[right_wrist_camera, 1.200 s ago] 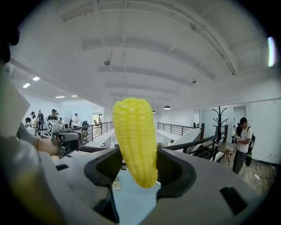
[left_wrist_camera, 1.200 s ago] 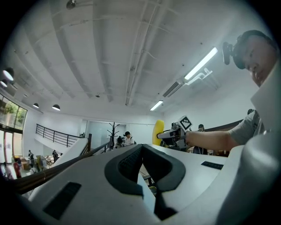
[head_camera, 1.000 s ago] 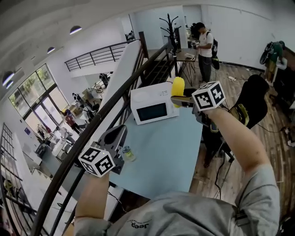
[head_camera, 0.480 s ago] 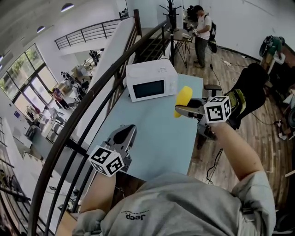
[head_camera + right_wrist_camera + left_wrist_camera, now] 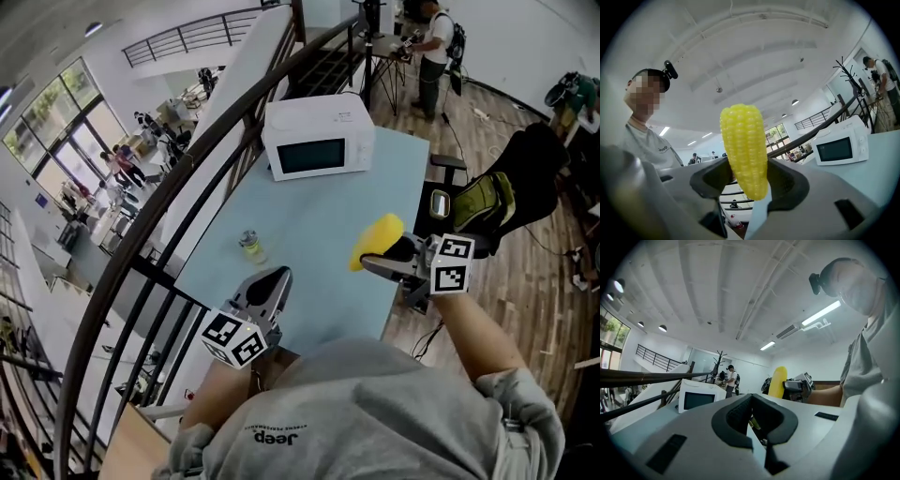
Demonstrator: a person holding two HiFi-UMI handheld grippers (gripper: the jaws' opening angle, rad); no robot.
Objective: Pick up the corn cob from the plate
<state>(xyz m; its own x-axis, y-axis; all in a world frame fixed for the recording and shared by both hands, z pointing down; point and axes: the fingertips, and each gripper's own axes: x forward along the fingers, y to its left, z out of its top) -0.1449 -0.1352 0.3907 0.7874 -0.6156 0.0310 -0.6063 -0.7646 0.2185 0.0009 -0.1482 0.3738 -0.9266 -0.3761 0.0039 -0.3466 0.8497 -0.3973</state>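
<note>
The corn cob (image 5: pixel 743 149) is bright yellow, with tight, even rows of kernels and a rounded end. In the right gripper view it stands nearly upright, its blunt lower end hanging just below the jaws. From the head view it is held in the air over the right edge of the pale blue worktop (image 5: pixel 319 225), toward the near right corner and not touching the surface.

A small clear jar (image 5: pixel 250 246) stands on the worktop nearer the left edge, well apart from the cob. A white microwave (image 5: pixel 319 141) sits at the far left corner with its door facing the near edge. A dark railing (image 5: pixel 202 173) runs along the left edge. Just off the right edge stands a black chair with a yellow-green bag (image 5: pixel 483 202) on it. Far beyond, a person (image 5: pixel 438 42) stands on the wooden floor.

The right tool (image 5: pixel 382 259) is clamped on the cob. Its dark pads press on both sides of the cob, so the jaws stand wide. The left tool (image 5: pixel 275 281) hangs over the near edge of the worktop, jaw tips together and nothing between them.
</note>
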